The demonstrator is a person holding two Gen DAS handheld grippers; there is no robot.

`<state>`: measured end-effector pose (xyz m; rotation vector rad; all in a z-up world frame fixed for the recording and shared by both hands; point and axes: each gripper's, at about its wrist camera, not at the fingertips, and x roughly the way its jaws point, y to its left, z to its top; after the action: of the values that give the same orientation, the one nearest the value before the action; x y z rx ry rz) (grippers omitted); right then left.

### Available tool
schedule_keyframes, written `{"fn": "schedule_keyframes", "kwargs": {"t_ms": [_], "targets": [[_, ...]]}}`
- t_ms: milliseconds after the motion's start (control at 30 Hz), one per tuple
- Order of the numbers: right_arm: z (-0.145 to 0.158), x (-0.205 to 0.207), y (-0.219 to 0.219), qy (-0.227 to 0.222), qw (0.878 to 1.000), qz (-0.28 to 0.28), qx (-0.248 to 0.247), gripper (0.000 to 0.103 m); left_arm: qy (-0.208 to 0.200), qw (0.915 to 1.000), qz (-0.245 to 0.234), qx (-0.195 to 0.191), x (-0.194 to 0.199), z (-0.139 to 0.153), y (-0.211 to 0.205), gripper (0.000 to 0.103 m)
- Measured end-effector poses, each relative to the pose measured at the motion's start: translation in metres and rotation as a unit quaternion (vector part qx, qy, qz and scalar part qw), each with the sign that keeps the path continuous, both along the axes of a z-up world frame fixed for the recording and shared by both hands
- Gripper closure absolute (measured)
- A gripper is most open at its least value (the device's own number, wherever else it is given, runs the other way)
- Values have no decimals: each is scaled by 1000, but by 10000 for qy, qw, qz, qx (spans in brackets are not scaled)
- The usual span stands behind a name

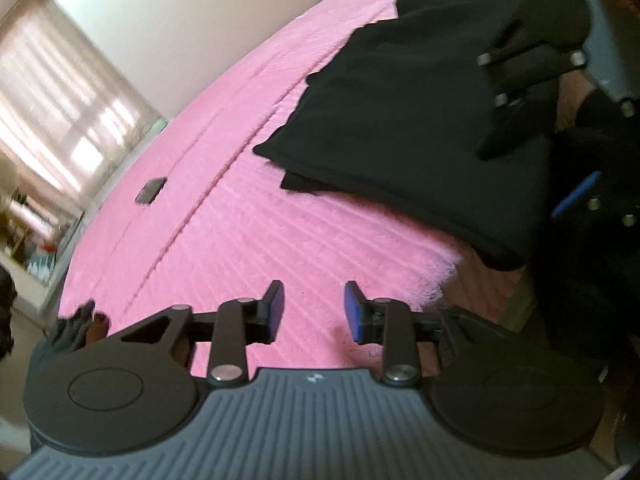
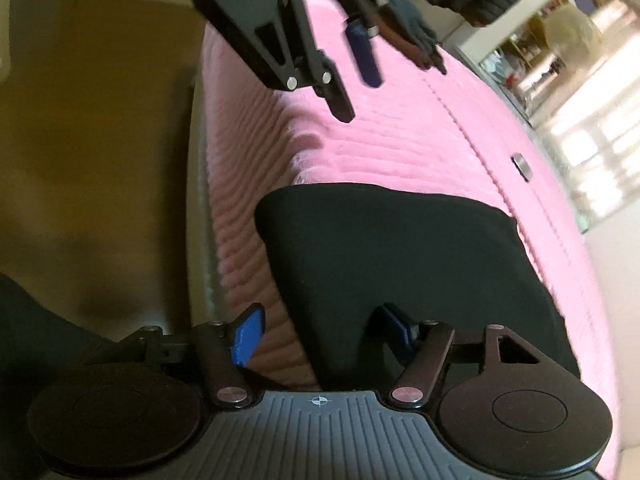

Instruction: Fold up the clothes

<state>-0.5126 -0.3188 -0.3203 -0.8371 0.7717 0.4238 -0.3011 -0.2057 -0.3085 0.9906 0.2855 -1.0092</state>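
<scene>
Black garment [image 1: 400, 120] folded into a thick, smooth rectangle — layered edges showing at its near corner, lying at the edge of the pink ribbed bed cover [image 1: 240, 220], left gripper [image 1: 314, 310] spread over bare cover, right gripper [image 2: 320, 332] spread just above the garment's end — holding nothing.

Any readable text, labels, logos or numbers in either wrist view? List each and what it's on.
No readable words or numbers in either view.
Left gripper body: a small white mark, too small to read.
Right gripper body: a crosshair symbol, no text.
Small dark object on the pink blanket: nothing legible.
</scene>
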Motion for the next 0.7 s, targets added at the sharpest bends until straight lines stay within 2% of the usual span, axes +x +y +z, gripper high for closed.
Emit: {"fn": "schedule_keyframes", "kwargs": {"t_ms": [33,67,200,267,333,433,533,600,633,700], "targets": [[3,3,-3,-98,9998,-109,106,78,-76,9999,-114,36,0,-2,-2,61],[13,5,-12,-161,9985,-269,443,90,-195,9995,-246,89,1,-4,-4,56],[55,3,-51,-409,9777,-940,1832,93,-890,9917,-842,379,8,-15,-19,47],[71,1,-70,-516,9630,-1222,2348,93,-1285,9834,-1181,503,14,-21,-32,37],[79,0,-83,-563,9513,-1410,2682,93,-1541,9742,-1546,566,21,-24,-46,36],[84,1,-92,-592,9415,-1578,2918,93,-1802,9607,-2014,629,34,-30,-67,36],[84,5,-87,-580,9420,-1588,2898,93,-2046,9456,-2439,673,46,-36,-84,37],[84,6,-83,-549,9430,-1583,2874,93,-2142,9323,-2814,754,52,-39,-91,38],[83,5,-82,-541,9429,-1588,2878,93,-2188,9248,-3001,830,53,-42,-94,41],[85,5,-82,-552,9411,-1626,2912,93,-2244,9122,-3285,977,55,-47,-98,55]]}}
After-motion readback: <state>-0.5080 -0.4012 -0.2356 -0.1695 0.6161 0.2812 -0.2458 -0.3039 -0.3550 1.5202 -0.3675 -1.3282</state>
